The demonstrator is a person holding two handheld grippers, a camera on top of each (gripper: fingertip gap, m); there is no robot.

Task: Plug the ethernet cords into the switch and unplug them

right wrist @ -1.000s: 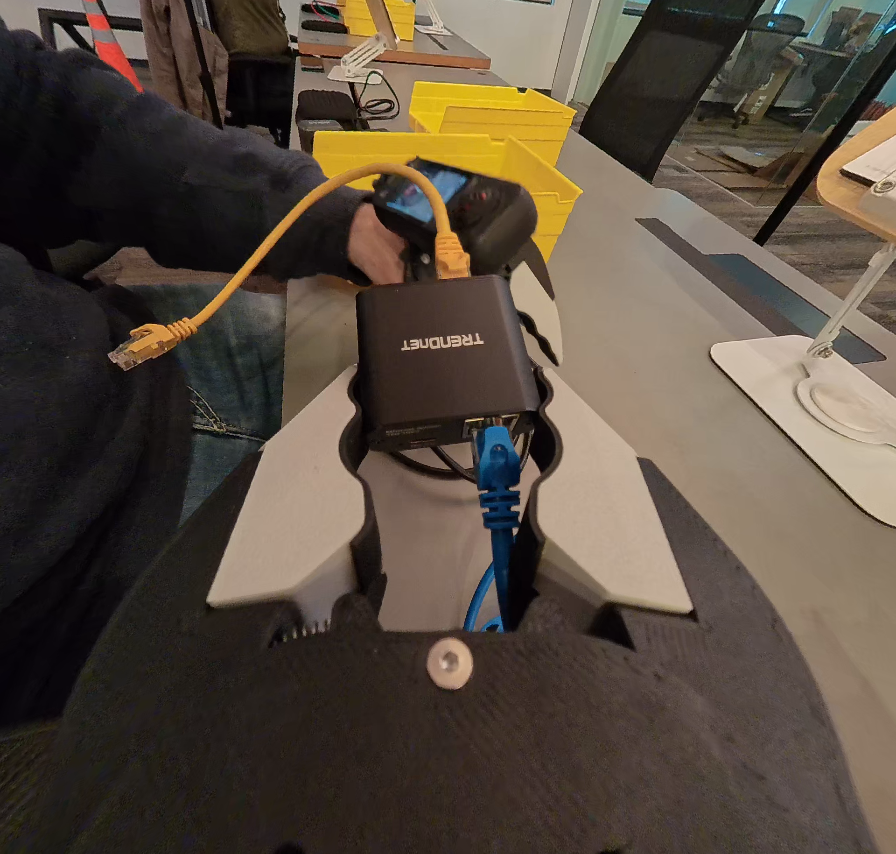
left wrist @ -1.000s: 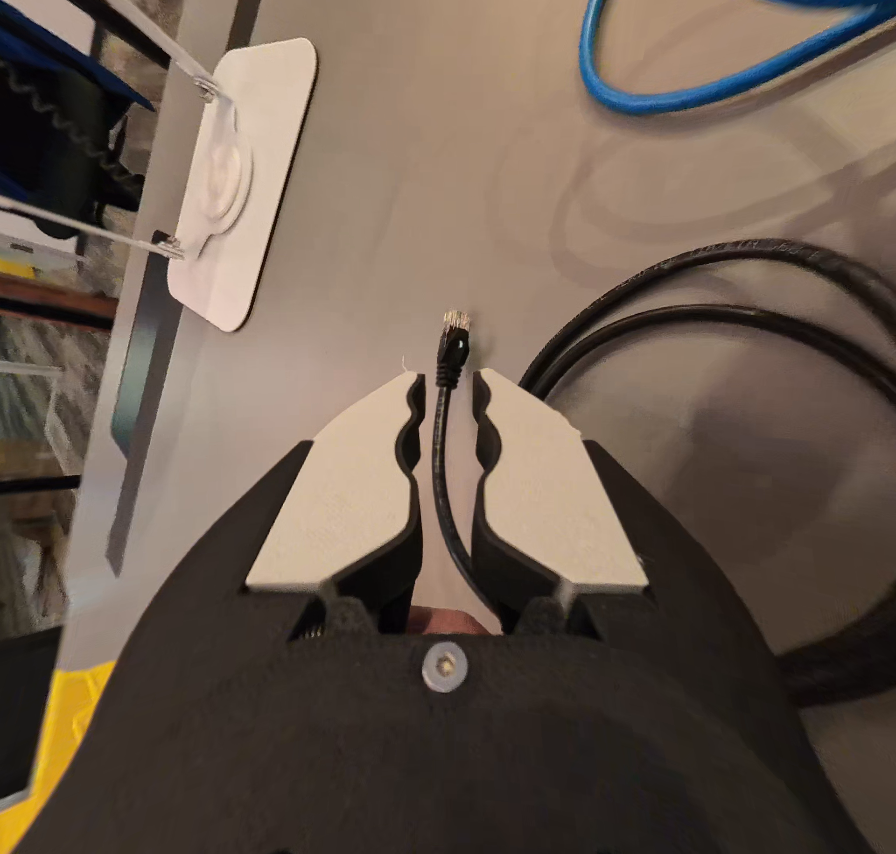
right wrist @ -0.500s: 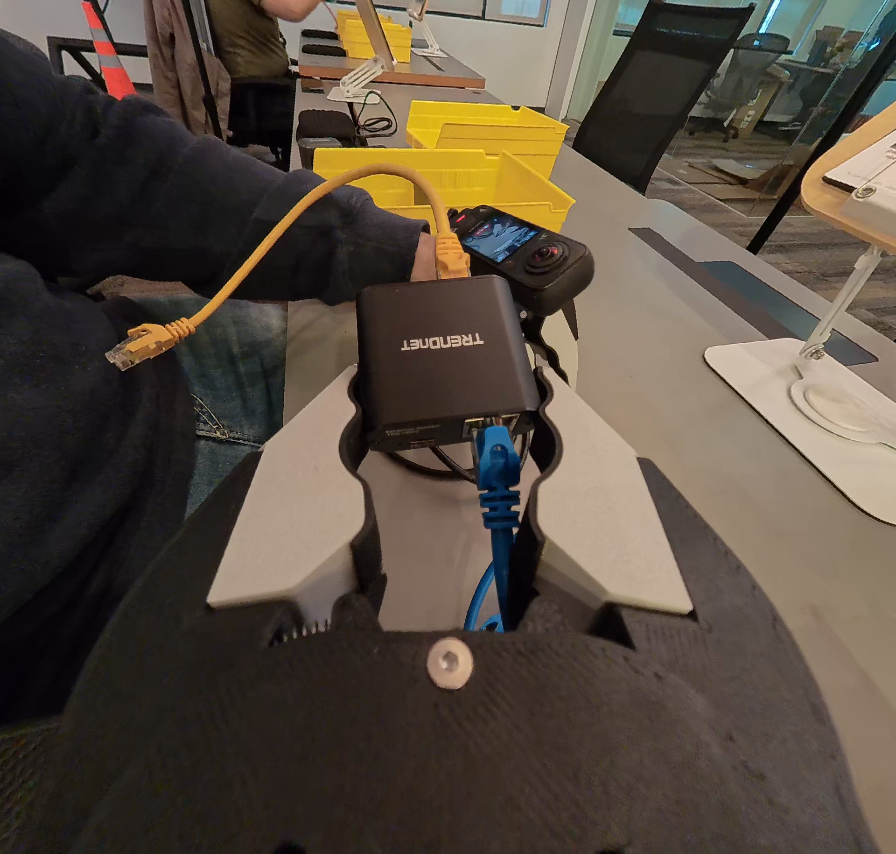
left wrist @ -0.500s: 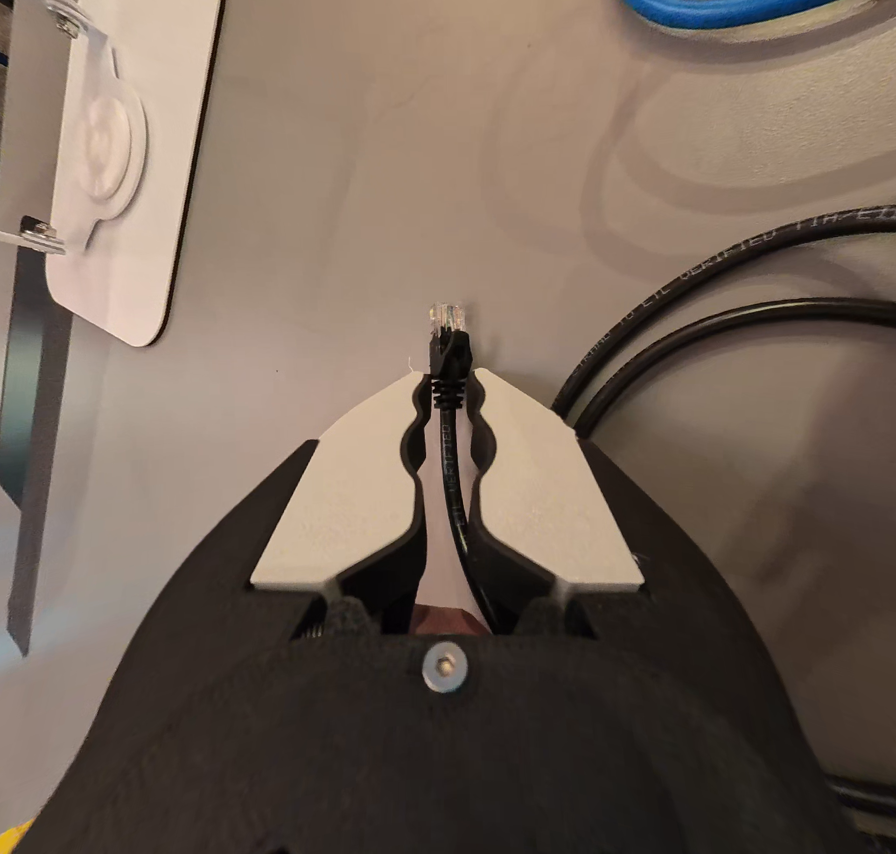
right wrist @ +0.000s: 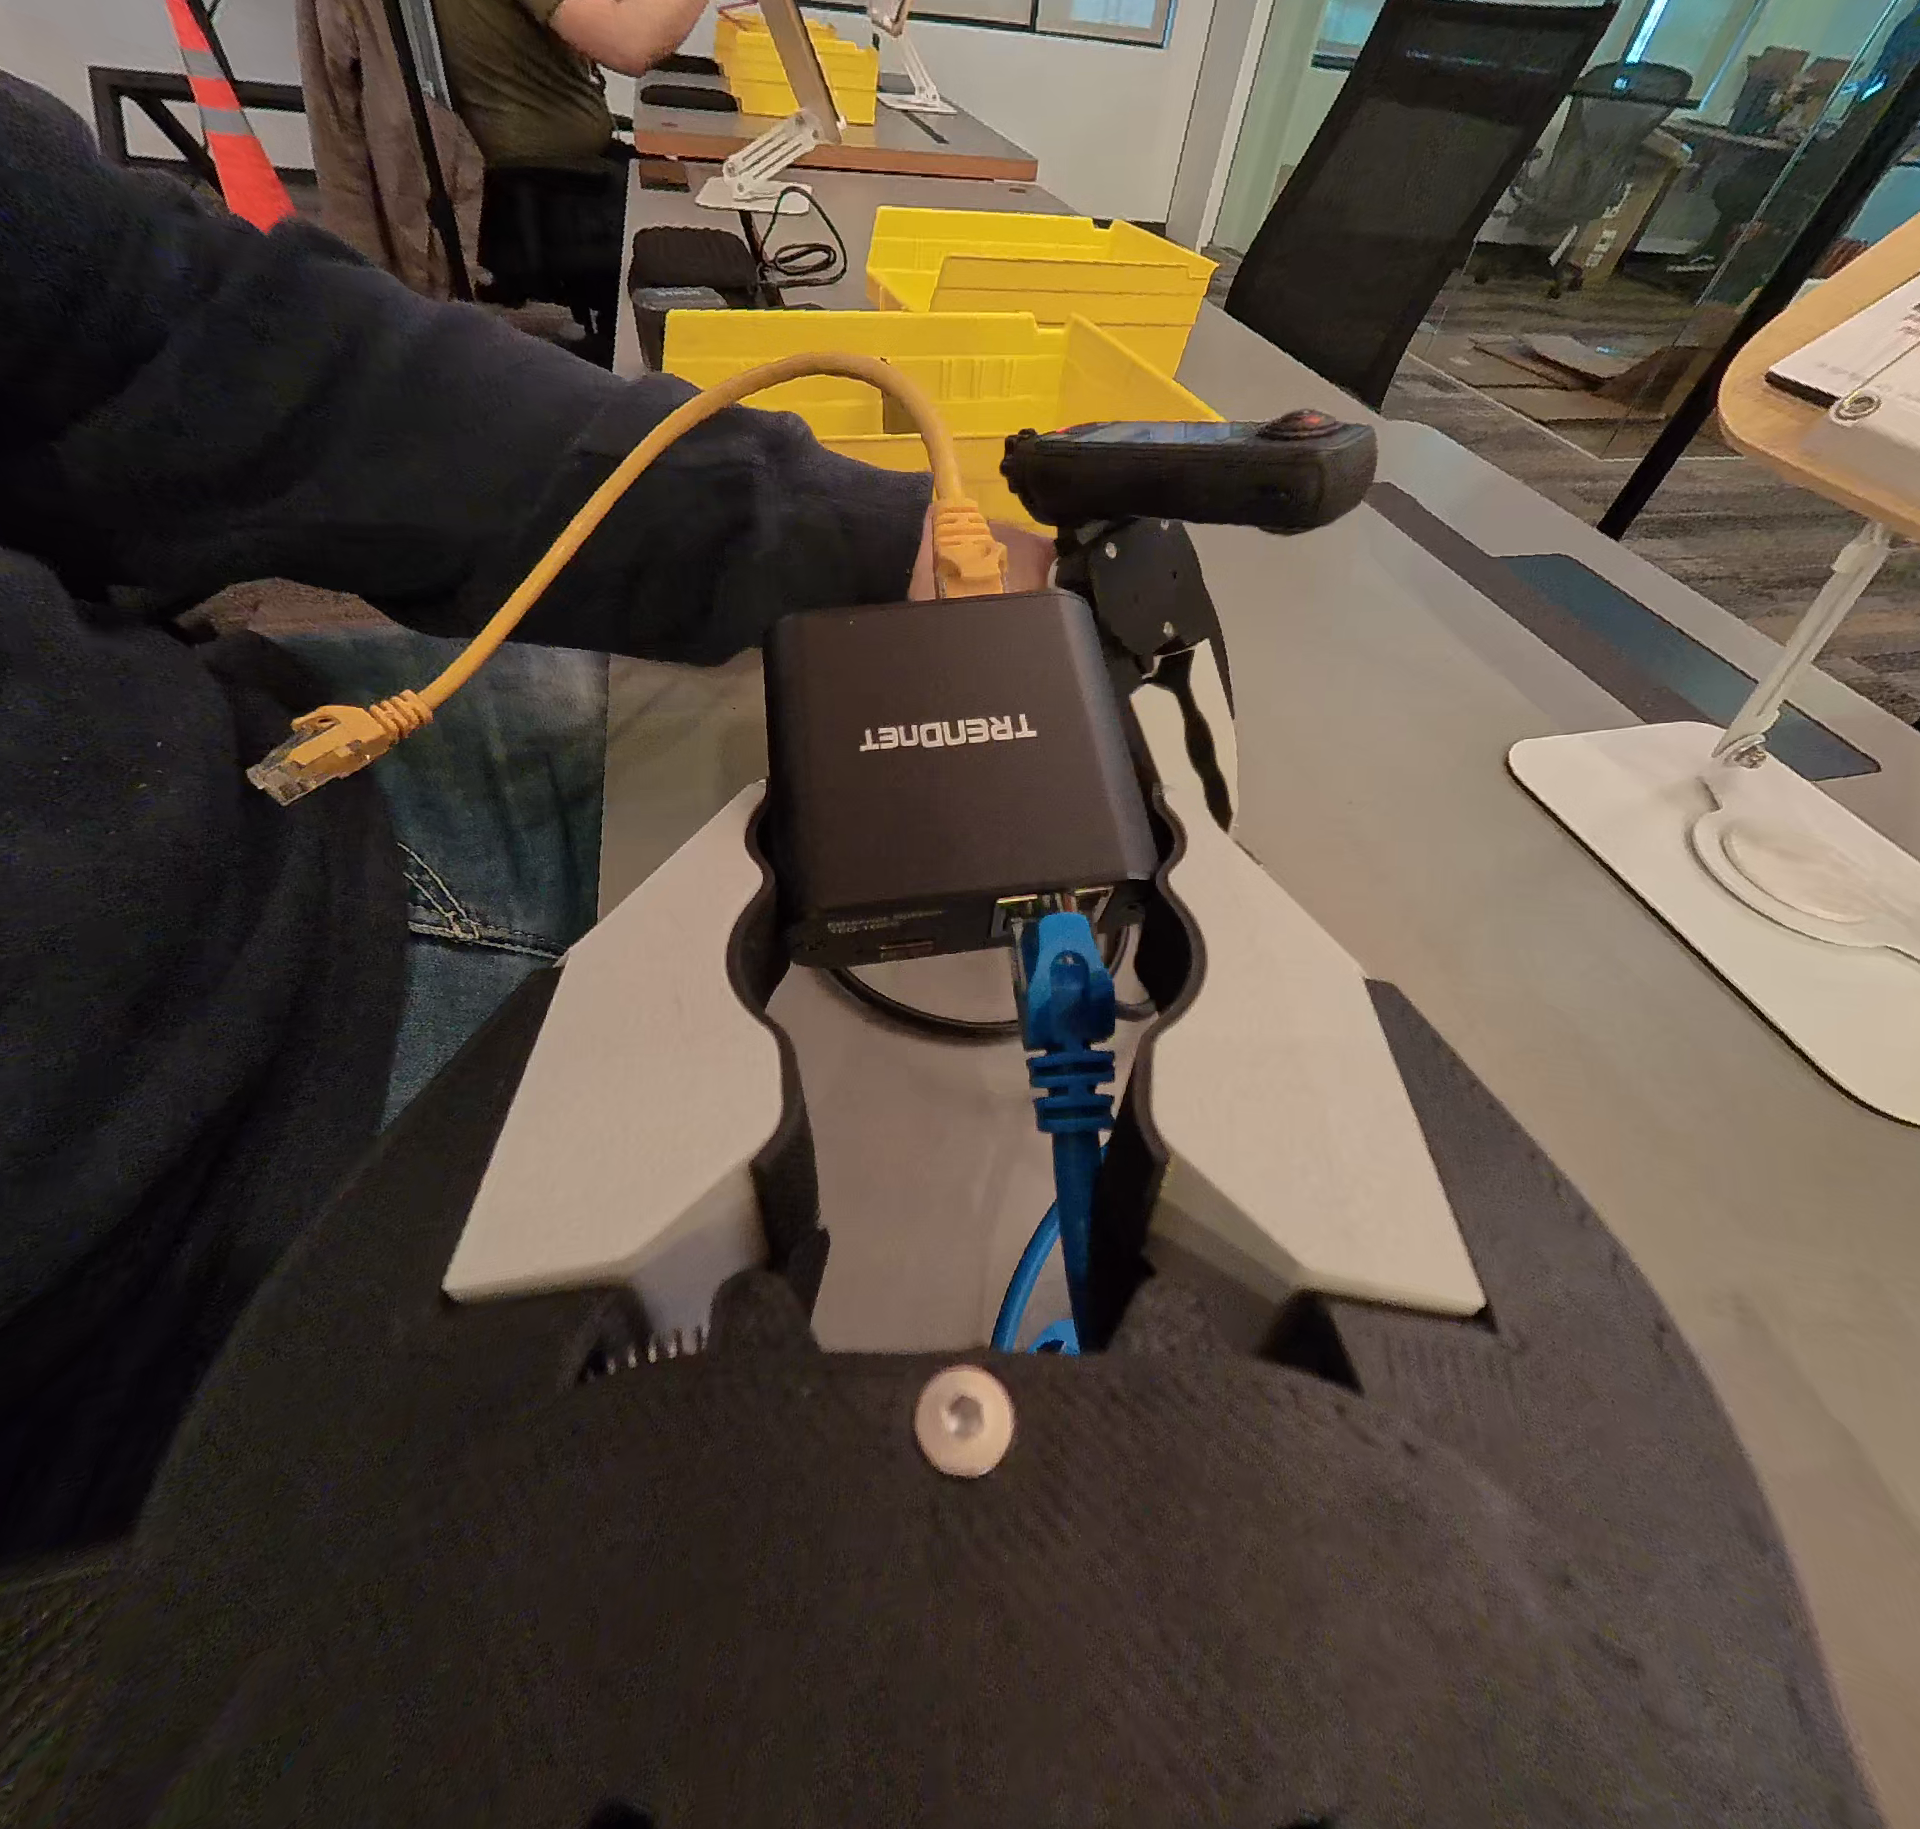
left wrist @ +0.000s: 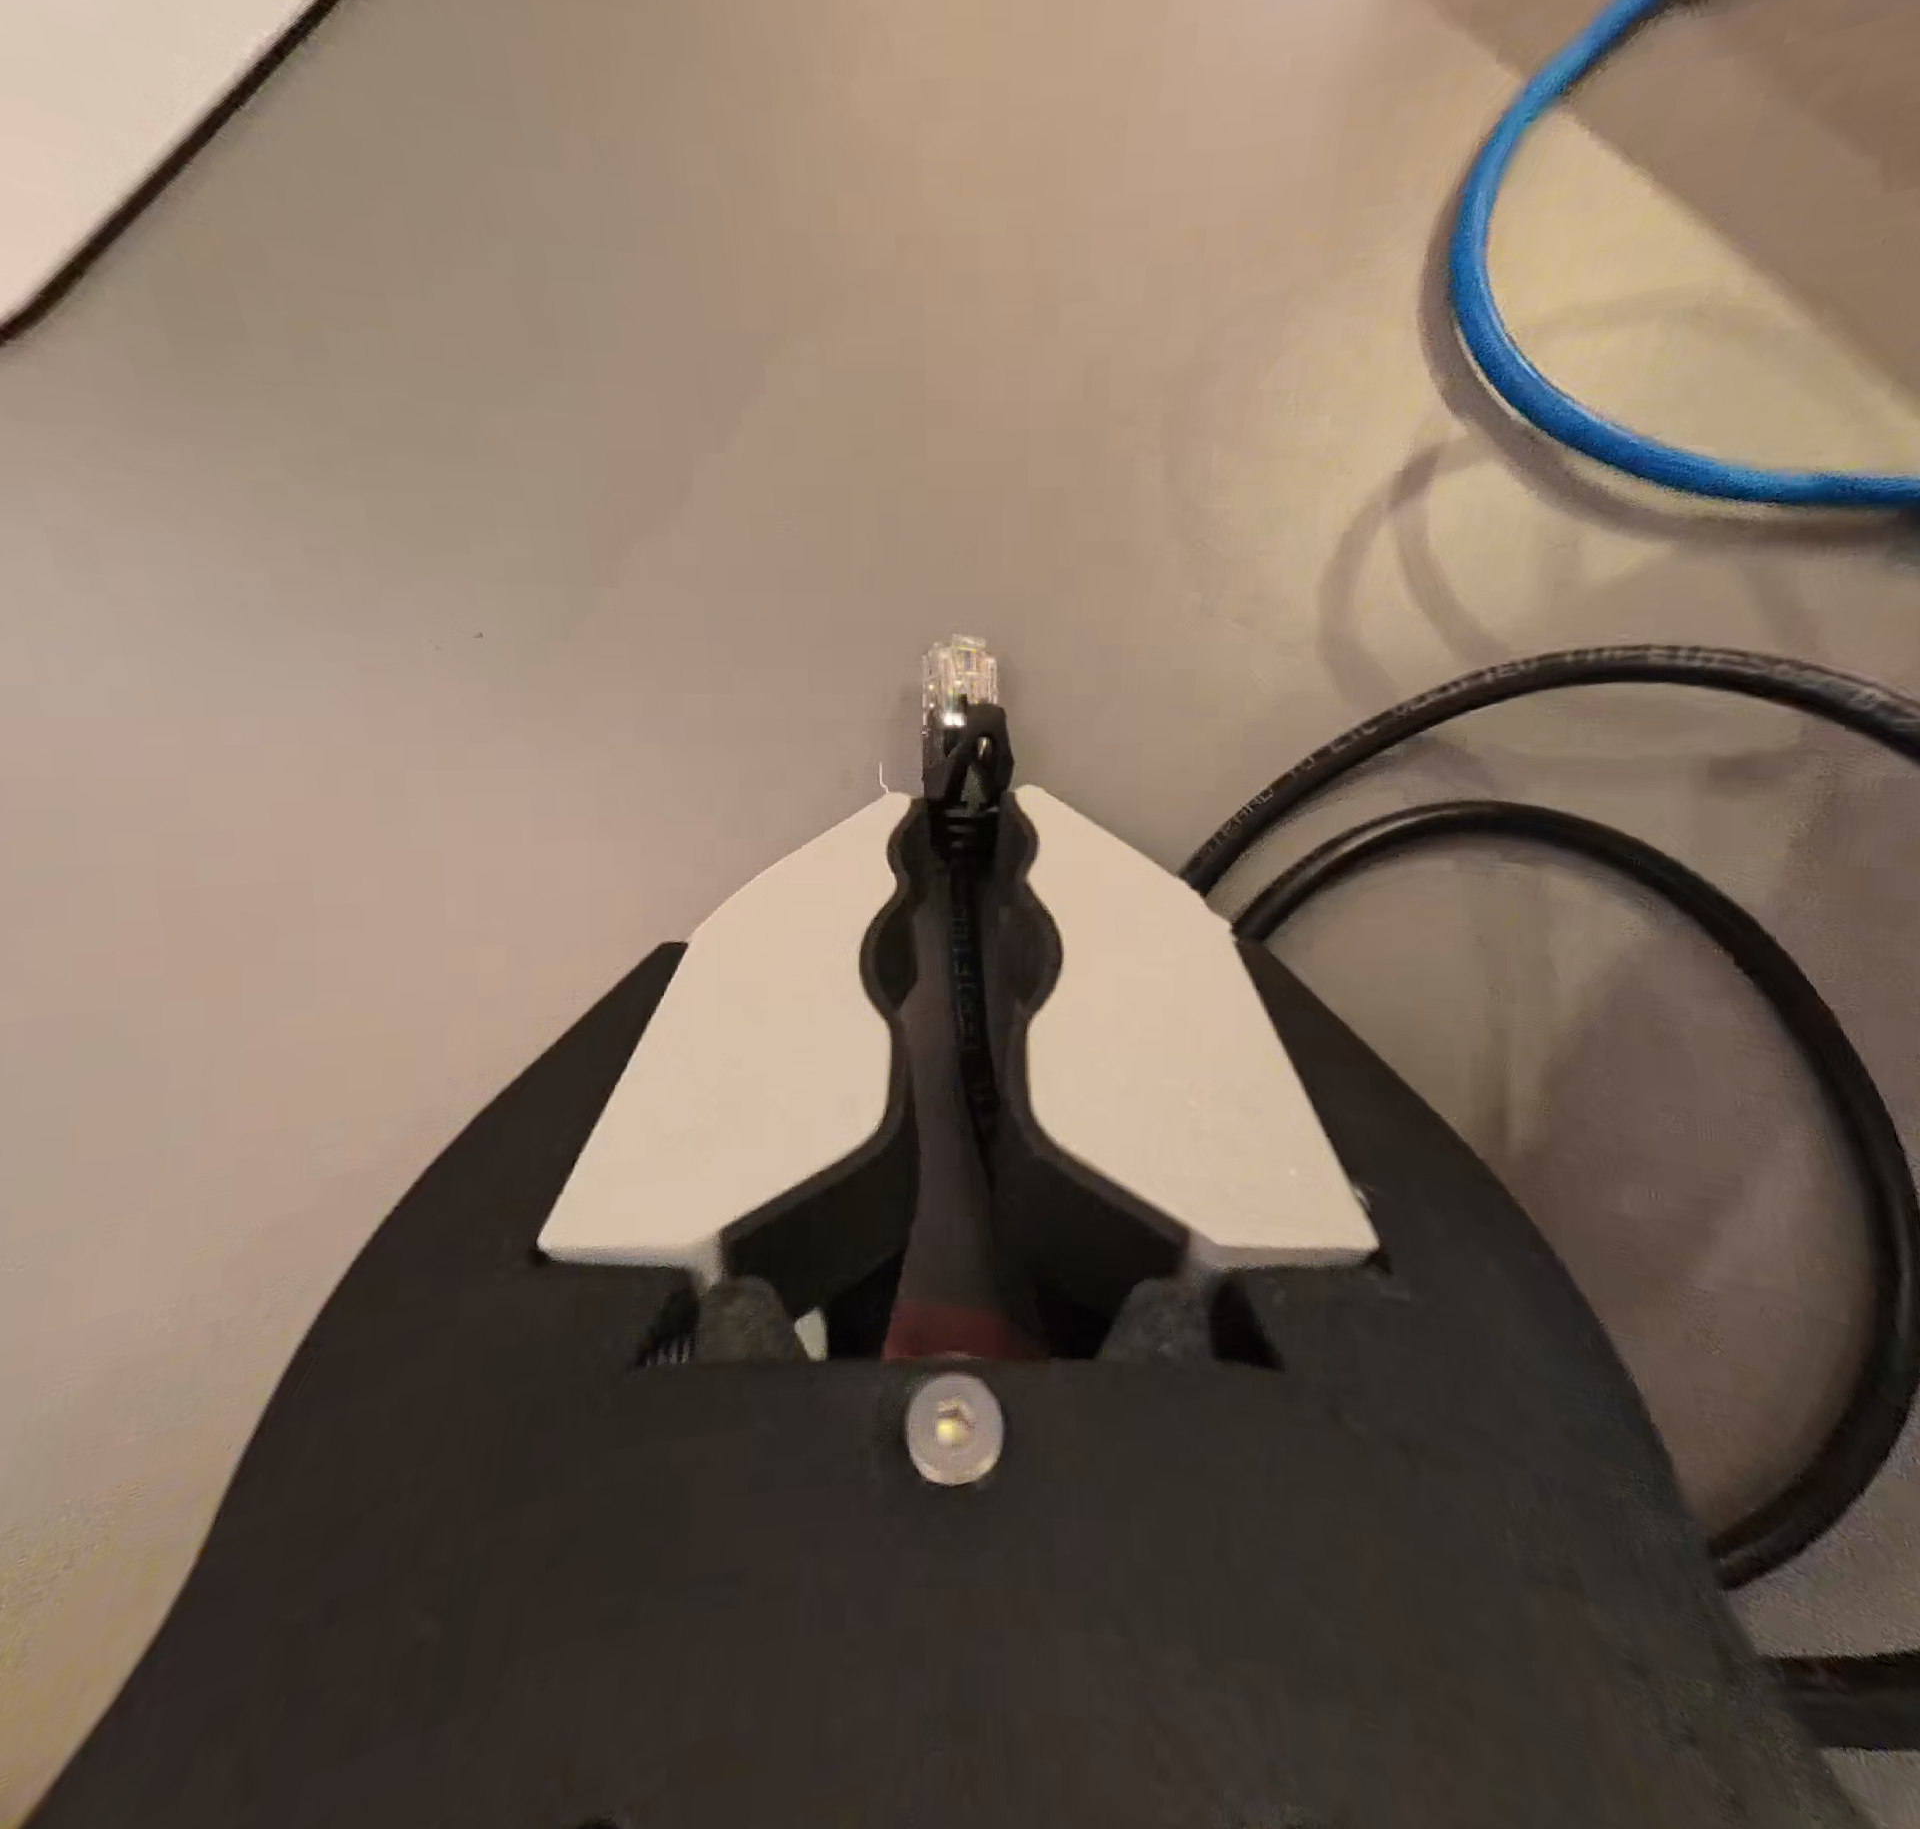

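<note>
While right gripper (right wrist: 961, 906) clamps switch (right wrist: 951, 751), left gripper (left wrist: 961, 803) apparently pinches black cord (left wrist: 964, 948).

Layout of cords, switch and grippers on the table

Left gripper (left wrist: 961, 792): cord (left wrist: 966, 969) lies between its fingers, the plug (left wrist: 958, 680) past the fingertips, over the table (left wrist: 520, 636); two cord runs (left wrist: 1558, 740) to its right, a looped cord (left wrist: 1507, 345) farther off right, a flat base plate (left wrist: 114, 65) far left. Right gripper (right wrist: 961, 844): switch (right wrist: 951, 751) sits between its fingers; one cord (right wrist: 1065, 1000) in the near face, another cord (right wrist: 961, 543) in the far face, its free end (right wrist: 312, 745) hanging left. Bins (right wrist: 987, 366) stand behind the switch.
</note>
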